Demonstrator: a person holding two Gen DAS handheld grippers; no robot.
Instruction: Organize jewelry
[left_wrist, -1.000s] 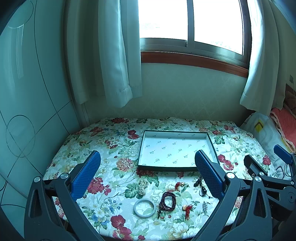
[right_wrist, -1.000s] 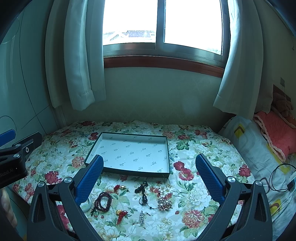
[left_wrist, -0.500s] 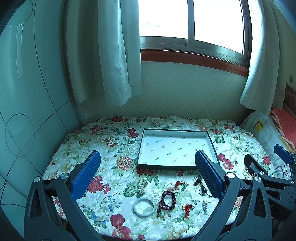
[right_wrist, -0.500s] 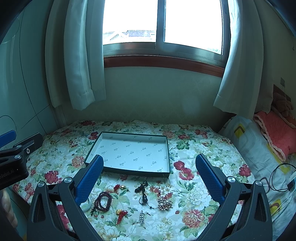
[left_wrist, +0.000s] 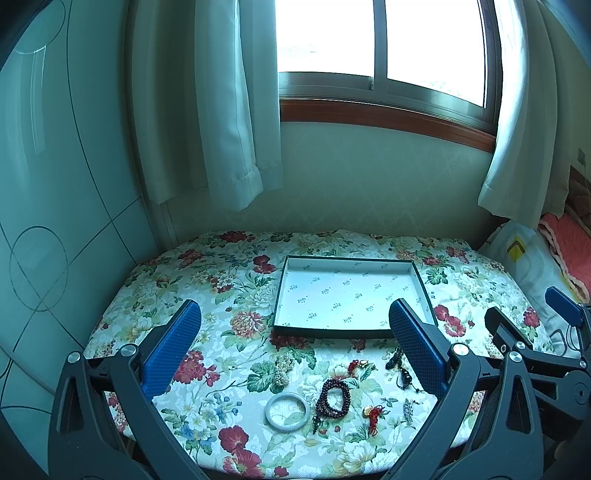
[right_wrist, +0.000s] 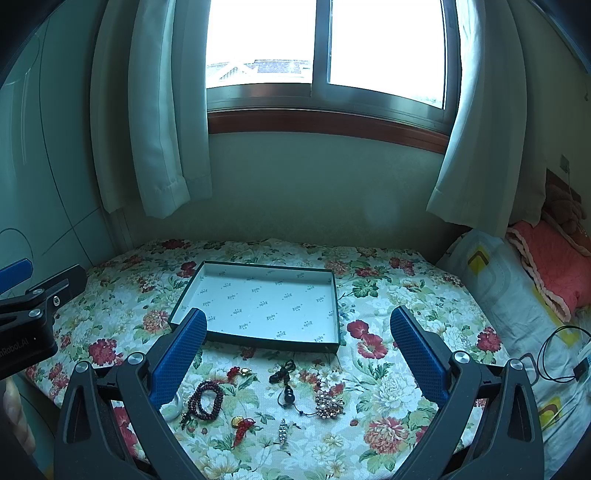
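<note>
An empty dark-rimmed tray (left_wrist: 421, 284) (right_wrist: 336, 295) lies on the floral table. In front of it lie several jewelry pieces: a white bangle (left_wrist: 287, 410), a dark red bead bracelet (left_wrist: 333, 398) (right_wrist: 205, 400), a pearl cluster (left_wrist: 283, 367), a beaded brooch (right_wrist: 328, 403), a black cord pendant (right_wrist: 286, 384) and small red charms (left_wrist: 373, 414) (right_wrist: 242, 424). My left gripper (left_wrist: 295, 325) is open and empty above the near edge. My right gripper (right_wrist: 299, 328) is open and empty, to the right of the left one.
The floral cloth (left_wrist: 221, 295) covers the table below a window with curtains (left_wrist: 236, 110). Pillows and a pink blanket (right_wrist: 546, 258) lie at the right, with a black cable (right_wrist: 557, 354). A wall panel (left_wrist: 55, 221) stands at the left.
Both grippers have stayed nearly still; the left wrist view has tilted up very slightly. Nothing on the table has moved.
</note>
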